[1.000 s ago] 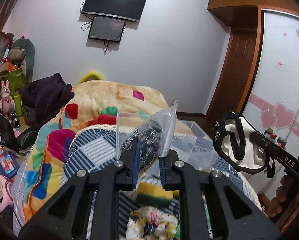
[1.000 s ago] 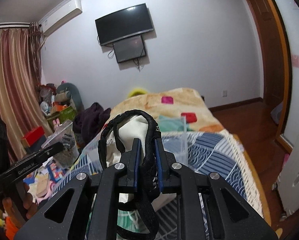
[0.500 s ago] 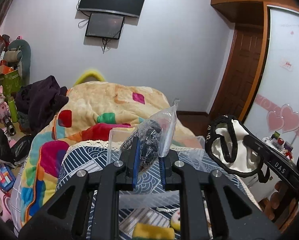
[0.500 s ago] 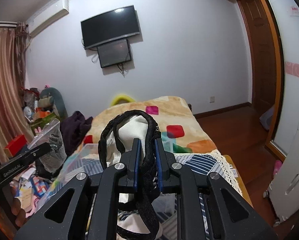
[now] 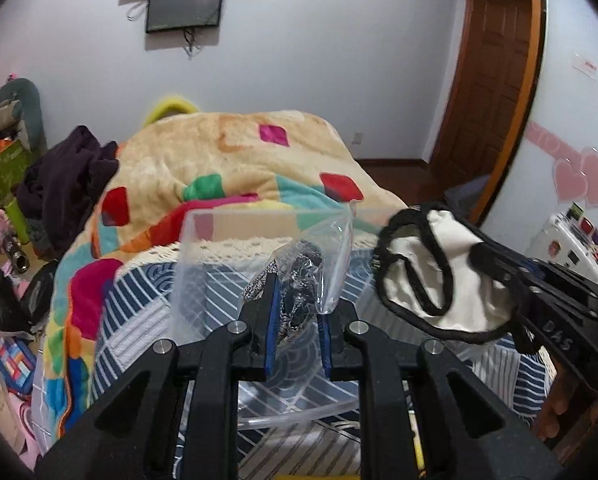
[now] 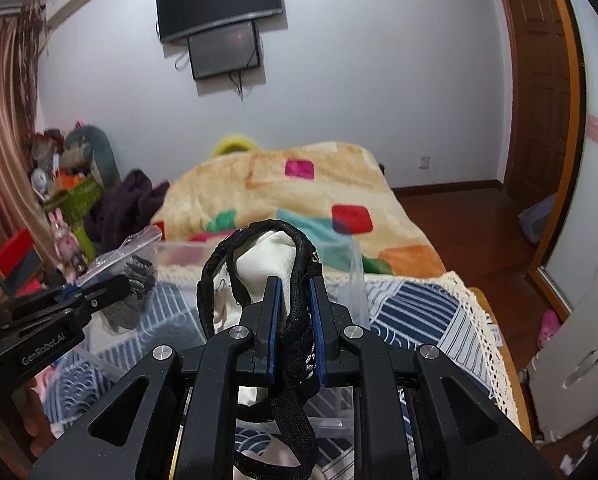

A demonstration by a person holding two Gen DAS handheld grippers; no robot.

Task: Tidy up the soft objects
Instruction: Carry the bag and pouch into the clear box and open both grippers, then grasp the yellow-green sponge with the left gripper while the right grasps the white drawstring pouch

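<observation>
My left gripper (image 5: 297, 312) is shut on a clear plastic bag with a black-and-grey fabric item inside (image 5: 303, 276); the bag also shows in the right wrist view (image 6: 133, 276). My right gripper (image 6: 291, 308) is shut on a white cloth item with black trim (image 6: 267, 264), which also shows in the left wrist view (image 5: 443, 276). Both are held over a clear plastic bin (image 5: 203, 264) that stands on the blue patterned cloth (image 5: 139, 320). The right gripper's load hangs to the right of the left gripper's bag.
A colourful blanket (image 5: 227, 160) covers the bed behind the bin. Dark clothes (image 5: 63, 184) and clutter lie at the left. A wooden door (image 5: 491, 80) and a wardrobe (image 5: 579, 120) stand at the right. A white lace edge (image 6: 479, 320) borders the cloth.
Both grippers have moved forward and lower with their loads, and the clear bin now lies right under them. The sponge and floral item have left the view.
</observation>
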